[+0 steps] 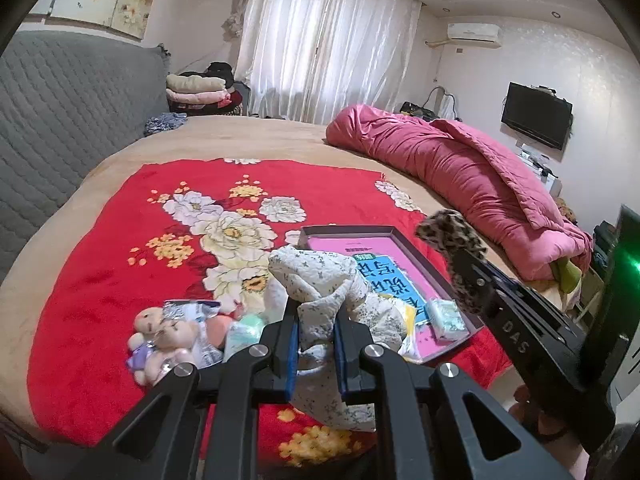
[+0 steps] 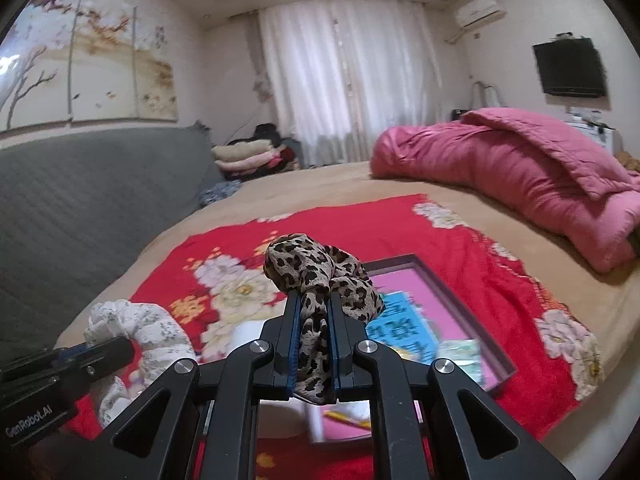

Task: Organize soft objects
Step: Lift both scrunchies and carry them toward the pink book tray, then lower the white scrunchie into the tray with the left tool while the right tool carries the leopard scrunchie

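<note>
Left wrist view takes in the whole bed (image 1: 120, 160), with a red floral blanket (image 1: 100, 272) spread across it and a rolled pink quilt (image 1: 460, 168) lying along the far right edge. On the blanket, to the right of centre, sits a shallow tray (image 1: 432, 270) with a pink and blue printed base; one small wrapped packet (image 1: 446, 318) rests at its near corner. To the left of the tray a pair of little plush bears (image 1: 160, 332) lies among a few soft oddments.

The left gripper (image 1: 316, 340) is clenched on a white floral scrunchie (image 1: 316, 280), lifted clear above the blanket. The right gripper (image 2: 313, 320) is likewise clamped on a leopard-print scrunchie (image 2: 308, 264), held in the air over the tray's near-left side.

The step in hand appears to be carrying both scrunchies to the tray. To do it well, each claw should probably be brought low over a bare patch of the tray before letting go, so the light fabric drops inside the rim rather than catching on a pad. Releasing one at a time, well apart from the packet, would keep the pieces separate.
</note>
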Action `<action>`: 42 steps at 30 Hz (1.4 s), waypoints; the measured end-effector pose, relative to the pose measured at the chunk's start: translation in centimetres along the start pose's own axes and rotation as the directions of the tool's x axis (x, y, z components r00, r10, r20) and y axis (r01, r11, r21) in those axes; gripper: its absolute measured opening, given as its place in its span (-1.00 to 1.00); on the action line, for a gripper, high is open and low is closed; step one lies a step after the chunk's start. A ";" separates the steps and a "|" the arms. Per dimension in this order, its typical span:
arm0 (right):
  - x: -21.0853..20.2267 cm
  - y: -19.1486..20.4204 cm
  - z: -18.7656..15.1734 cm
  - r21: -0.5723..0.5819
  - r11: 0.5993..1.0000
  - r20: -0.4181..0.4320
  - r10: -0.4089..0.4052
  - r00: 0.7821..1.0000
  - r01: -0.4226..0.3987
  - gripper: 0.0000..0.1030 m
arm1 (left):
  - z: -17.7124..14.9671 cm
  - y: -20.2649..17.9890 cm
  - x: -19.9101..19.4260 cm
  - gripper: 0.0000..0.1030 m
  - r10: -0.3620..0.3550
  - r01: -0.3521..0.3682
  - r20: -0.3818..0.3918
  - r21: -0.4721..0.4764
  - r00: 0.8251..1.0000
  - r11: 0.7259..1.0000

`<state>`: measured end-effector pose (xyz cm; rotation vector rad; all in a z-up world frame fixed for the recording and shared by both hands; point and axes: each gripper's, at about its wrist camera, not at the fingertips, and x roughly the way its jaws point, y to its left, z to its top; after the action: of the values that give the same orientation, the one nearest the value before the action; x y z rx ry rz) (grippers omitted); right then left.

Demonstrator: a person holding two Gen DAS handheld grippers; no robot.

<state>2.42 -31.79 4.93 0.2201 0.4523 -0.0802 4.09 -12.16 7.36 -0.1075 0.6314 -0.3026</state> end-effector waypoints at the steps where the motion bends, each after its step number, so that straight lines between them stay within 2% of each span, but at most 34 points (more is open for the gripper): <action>1: -0.2 -0.6 0.1 0.010 1.000 0.011 -0.015 1.000 0.014 -0.76 | 0.1 -0.2 0.2 -0.71 -0.003 0.003 0.000 0.003 1.000 1.000; 6: -0.7 -3.7 0.6 0.082 0.994 0.036 -0.072 0.997 0.069 -0.75 | 1.3 -1.9 1.9 -0.71 -0.026 0.026 0.003 0.026 1.000 0.999; 13: -1.5 -4.9 1.1 0.030 0.988 0.101 -0.156 0.983 0.153 -0.74 | 2.6 -4.8 4.6 -0.71 -0.079 0.079 -0.003 0.053 0.997 0.996; 19: -1.1 -5.6 1.0 0.024 0.985 0.108 -0.171 0.979 0.170 -0.74 | 2.8 -6.7 7.2 -0.71 -0.110 0.112 -0.037 0.060 0.993 0.992; 33: 2.0 -8.7 -0.5 0.079 0.971 0.018 -0.228 0.974 0.226 -0.73 | 0.7 -8.2 14.0 -0.71 -0.110 0.123 -0.164 0.067 0.980 0.990; 42: 3.7 -9.1 -1.3 0.057 0.971 -0.020 -0.230 0.973 0.231 -0.73 | -0.7 -8.3 16.1 -0.71 -0.106 0.123 -0.201 0.072 0.974 0.990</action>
<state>4.03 -40.46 0.37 0.2249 0.4875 -0.3204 13.93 -25.10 -0.75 -0.0332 0.8095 -0.4551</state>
